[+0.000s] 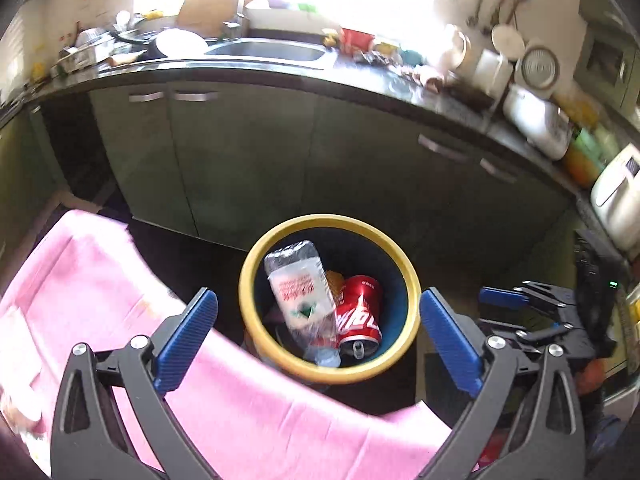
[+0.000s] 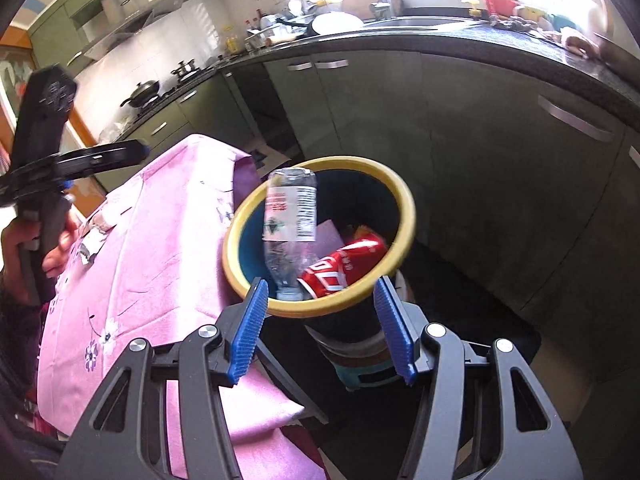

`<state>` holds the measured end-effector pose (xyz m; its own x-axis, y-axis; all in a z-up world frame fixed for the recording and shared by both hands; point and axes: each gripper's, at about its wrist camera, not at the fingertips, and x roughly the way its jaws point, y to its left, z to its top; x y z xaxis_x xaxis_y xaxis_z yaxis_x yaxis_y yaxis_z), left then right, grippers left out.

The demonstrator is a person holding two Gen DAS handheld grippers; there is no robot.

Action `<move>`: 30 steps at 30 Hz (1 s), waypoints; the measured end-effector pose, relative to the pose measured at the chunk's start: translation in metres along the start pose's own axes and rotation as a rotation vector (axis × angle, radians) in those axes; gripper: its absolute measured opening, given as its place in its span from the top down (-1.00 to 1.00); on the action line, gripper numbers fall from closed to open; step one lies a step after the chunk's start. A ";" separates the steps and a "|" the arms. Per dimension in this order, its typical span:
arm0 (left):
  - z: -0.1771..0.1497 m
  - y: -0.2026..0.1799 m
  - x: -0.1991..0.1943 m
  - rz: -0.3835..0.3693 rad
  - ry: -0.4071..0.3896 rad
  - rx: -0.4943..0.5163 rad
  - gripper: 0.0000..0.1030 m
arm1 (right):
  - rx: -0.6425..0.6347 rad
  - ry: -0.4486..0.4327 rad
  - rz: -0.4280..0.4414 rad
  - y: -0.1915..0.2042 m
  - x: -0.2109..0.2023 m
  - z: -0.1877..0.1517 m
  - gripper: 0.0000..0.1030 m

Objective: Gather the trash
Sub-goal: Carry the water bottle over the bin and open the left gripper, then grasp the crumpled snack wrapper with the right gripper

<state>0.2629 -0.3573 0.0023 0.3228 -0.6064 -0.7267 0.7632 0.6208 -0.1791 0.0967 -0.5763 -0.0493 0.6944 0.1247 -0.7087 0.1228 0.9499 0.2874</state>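
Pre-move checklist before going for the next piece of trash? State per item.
1. Left gripper free: ok, jaws wide, nothing between them.
2. Right gripper free: ok, jaws apart, nothing held.
3. Plastic bottle in the bin: not ok, neck down, its base pokes above the yellow rim.
4. Red can in the bin: ok, lying beside the bottle.
5. Next piece of trash located: cannot tell, none plainly visible on the pink cloth.
6. Grippers apart from each other: ok, left gripper off to the side in the right wrist view.
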 end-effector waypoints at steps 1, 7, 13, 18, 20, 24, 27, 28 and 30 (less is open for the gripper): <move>-0.009 0.008 -0.015 0.003 -0.021 -0.029 -0.87 | -0.022 0.006 0.015 0.009 0.004 0.003 -0.07; -0.087 0.062 -0.120 0.081 -0.185 -0.219 -0.87 | -0.214 0.069 0.134 0.091 0.039 0.024 -0.07; -0.166 0.107 -0.204 0.305 -0.281 -0.282 -0.87 | -0.434 0.164 0.293 0.208 0.090 0.034 -0.07; -0.216 0.144 -0.244 0.424 -0.313 -0.342 -0.87 | -0.602 0.235 0.415 0.311 0.131 0.038 -0.07; -0.229 0.155 -0.251 0.438 -0.323 -0.375 -0.87 | -0.656 0.252 0.445 0.345 0.147 0.039 -0.17; -0.239 0.159 -0.250 0.447 -0.337 -0.380 -0.87 | -0.819 0.254 0.483 0.401 0.173 0.032 -0.38; -0.242 0.160 -0.247 0.443 -0.339 -0.368 -0.87 | -0.923 0.262 0.490 0.427 0.193 0.033 -0.48; -0.240 0.160 -0.244 0.440 -0.341 -0.364 -0.87 | -0.948 0.282 0.495 0.434 0.201 0.033 -0.49; -0.241 0.159 -0.244 0.423 -0.346 -0.360 -0.87 | -0.988 0.300 0.486 0.443 0.213 0.032 -0.52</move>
<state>0.1706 0.0087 -0.0086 0.7616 -0.3604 -0.5386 0.3147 0.9322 -0.1788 0.3217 -0.1386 -0.0521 0.3021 0.4782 -0.8246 -0.8166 0.5761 0.0350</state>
